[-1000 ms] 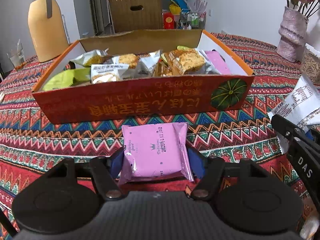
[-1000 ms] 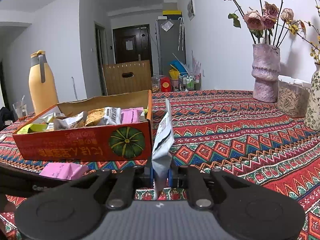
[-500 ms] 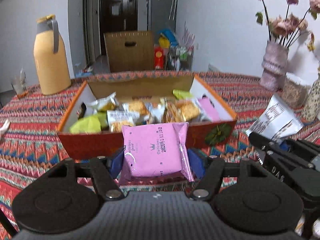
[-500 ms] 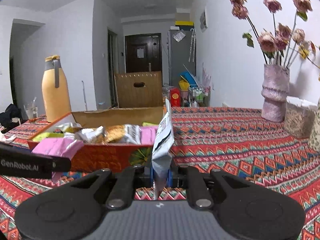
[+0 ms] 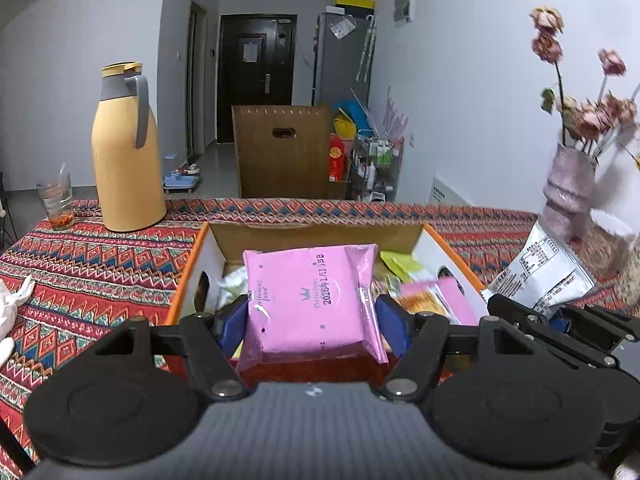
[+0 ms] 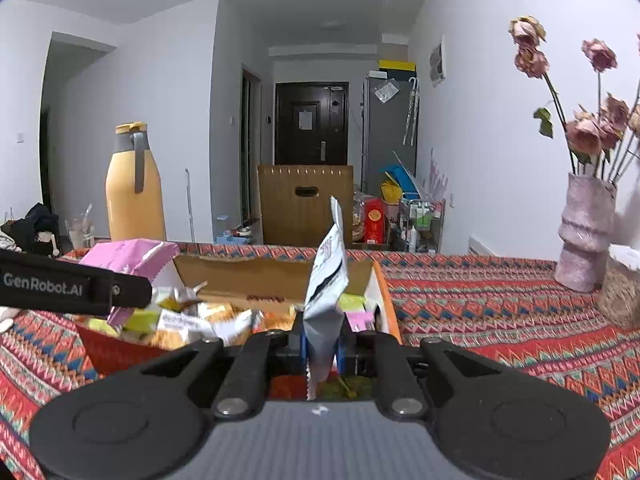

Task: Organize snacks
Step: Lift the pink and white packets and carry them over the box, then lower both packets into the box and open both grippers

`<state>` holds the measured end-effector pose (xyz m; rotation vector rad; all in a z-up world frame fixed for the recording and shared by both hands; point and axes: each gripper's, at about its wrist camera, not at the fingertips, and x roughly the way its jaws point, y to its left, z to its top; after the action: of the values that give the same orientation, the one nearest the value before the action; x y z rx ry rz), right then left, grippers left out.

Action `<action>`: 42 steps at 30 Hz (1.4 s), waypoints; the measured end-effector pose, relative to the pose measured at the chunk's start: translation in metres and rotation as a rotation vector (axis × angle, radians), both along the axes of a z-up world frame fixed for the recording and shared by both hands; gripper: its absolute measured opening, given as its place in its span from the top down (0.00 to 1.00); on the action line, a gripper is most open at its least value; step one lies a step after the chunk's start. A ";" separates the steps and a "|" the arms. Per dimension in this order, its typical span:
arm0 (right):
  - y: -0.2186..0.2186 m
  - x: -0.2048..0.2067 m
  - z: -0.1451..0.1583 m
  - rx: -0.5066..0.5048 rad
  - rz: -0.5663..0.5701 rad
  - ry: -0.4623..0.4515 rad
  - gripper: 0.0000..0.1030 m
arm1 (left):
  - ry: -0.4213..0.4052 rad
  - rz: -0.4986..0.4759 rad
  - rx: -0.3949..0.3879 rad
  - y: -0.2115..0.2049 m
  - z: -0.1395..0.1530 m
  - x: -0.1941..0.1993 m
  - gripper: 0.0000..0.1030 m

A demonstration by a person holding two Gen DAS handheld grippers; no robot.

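Snack box (image 5: pixel 456 258) sits open on the patterned tablecloth (image 5: pixel 92 280). Left gripper (image 5: pixel 310 318) clamps a pink packet (image 5: pixel 308 300) above it; right gripper (image 6: pixel 320 344) pinches a white packet (image 6: pixel 326 276). Carry both well past the near wall before letting go, so neither catches the rim.

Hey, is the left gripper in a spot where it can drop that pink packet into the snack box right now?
Probably yes. The left gripper holds the pink packet above the open snack box, with nothing between them; the right gripper is off to the side.

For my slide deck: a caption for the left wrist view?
Left gripper holding pink snack packet above the open snack box.
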<state>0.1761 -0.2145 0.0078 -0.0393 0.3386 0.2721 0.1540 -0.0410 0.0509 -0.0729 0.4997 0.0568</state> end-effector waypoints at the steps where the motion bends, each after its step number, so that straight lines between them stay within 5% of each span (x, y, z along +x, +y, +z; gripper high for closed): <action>1: 0.002 0.003 0.002 0.001 0.003 -0.002 0.88 | -0.006 0.004 -0.008 0.003 0.002 0.003 0.33; 13: 0.033 0.057 0.009 -0.011 0.018 0.007 0.88 | -0.043 0.064 -0.040 0.030 0.008 0.052 0.33; 35: 0.048 0.103 -0.029 -0.011 0.013 0.055 0.84 | 0.033 0.067 -0.095 0.051 -0.042 0.090 0.28; 37: 0.045 0.103 -0.030 -0.007 0.007 0.059 0.78 | 0.023 0.074 -0.105 0.053 -0.041 0.088 0.27; 39: 0.042 0.103 -0.030 0.004 -0.009 0.059 0.44 | 0.017 0.074 -0.113 0.055 -0.039 0.086 0.22; 42: 0.037 0.101 -0.028 0.015 -0.042 0.042 0.04 | 0.003 0.095 -0.110 0.056 -0.037 0.083 0.01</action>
<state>0.2772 -0.1777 -0.0200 -0.0113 0.3789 0.2345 0.2373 0.0148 0.0140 -0.2042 0.5023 0.1223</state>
